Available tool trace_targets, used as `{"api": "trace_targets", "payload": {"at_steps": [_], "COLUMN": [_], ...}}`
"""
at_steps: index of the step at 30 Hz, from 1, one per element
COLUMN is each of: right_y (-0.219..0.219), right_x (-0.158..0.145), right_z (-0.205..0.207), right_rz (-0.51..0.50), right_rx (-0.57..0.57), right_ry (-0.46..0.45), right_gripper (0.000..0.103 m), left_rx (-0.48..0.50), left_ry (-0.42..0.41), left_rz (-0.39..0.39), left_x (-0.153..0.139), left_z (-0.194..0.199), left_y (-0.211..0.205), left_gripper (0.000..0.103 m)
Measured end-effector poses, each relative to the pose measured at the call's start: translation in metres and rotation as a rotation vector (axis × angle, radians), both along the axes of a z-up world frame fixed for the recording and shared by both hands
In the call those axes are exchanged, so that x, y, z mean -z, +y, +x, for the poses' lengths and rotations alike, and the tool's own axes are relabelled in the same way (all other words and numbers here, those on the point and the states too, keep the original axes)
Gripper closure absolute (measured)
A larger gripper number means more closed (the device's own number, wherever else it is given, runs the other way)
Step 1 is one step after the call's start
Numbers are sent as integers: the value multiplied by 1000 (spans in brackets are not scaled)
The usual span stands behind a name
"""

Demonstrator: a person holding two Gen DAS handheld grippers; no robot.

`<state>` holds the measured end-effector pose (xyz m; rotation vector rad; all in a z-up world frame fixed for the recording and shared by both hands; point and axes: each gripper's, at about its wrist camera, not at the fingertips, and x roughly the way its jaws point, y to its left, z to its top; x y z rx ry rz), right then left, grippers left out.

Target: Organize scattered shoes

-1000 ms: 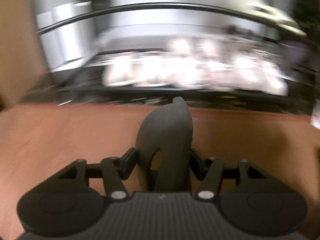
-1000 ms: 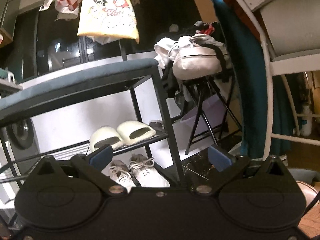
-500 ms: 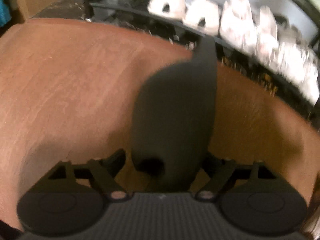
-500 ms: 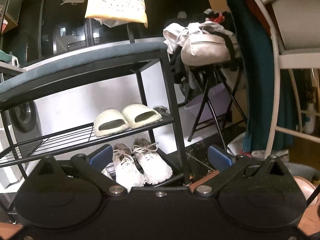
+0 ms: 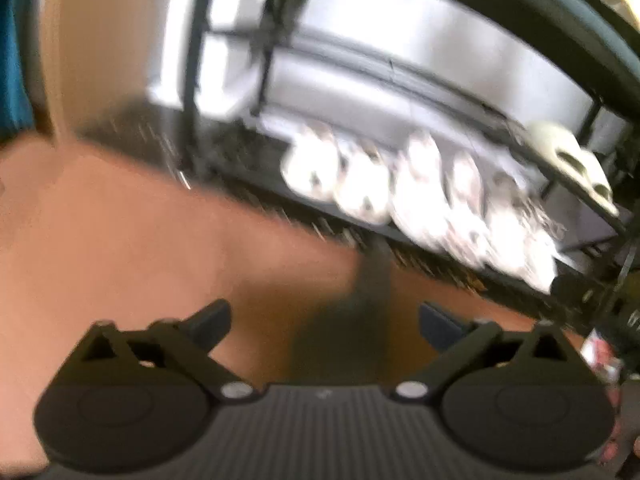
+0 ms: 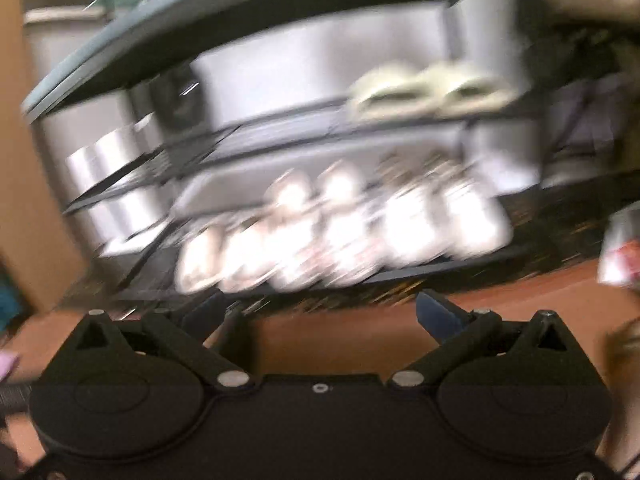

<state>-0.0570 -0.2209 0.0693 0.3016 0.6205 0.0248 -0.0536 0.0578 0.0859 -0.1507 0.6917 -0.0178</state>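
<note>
Both views are blurred by motion. My left gripper (image 5: 324, 320) is open. A dark grey slipper (image 5: 360, 312) shows as a smear between its jaws, free of them, over the brown floor (image 5: 120, 248). A black shoe rack (image 5: 440, 240) stands ahead with several white sneakers (image 5: 420, 196) on its bottom shelf and cream slides (image 5: 568, 156) on the shelf above. My right gripper (image 6: 320, 312) is open and empty, facing the same rack (image 6: 360, 276), white sneakers (image 6: 340, 232) and cream slides (image 6: 424, 88).
A white wall panel (image 5: 400, 80) stands behind the rack. A tan wall (image 5: 92, 40) is at the left. A pale packet with red print (image 6: 624, 248) lies on the floor at the right.
My left gripper has opened and let go of the dark grey slipper. My right gripper has swung down and left, from the rack's right end to its full front.
</note>
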Motion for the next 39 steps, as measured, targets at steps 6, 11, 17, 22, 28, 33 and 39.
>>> {"api": "trace_targets", "payload": {"at_steps": [6, 11, 17, 22, 28, 33, 39], "right_y": [54, 65, 55, 28, -5, -33, -33], "right_x": [23, 63, 101, 110, 120, 128, 139], "right_z": [56, 104, 95, 69, 37, 11, -4], "right_rz": [-116, 65, 164, 382, 642, 856, 802], "right_rx": [-218, -136, -59, 169, 445, 678, 775], "right_ry": [21, 194, 260, 283, 304, 317, 590], "right_gripper": [0, 0, 45, 81, 81, 78, 7], "left_rx": [-46, -242, -239, -225, -239, -231, -239], "left_ry": [148, 187, 69, 127, 130, 113, 123], "left_rz": [-203, -257, -224, -200, -211, -196, -188], "left_x": [30, 45, 34, 41, 41, 38, 38], "left_z": [24, 27, 19, 28, 23, 20, 21], "left_y": [32, 50, 42, 40, 46, 42, 43], "left_gripper": [1, 1, 1, 1, 1, 1, 1]}}
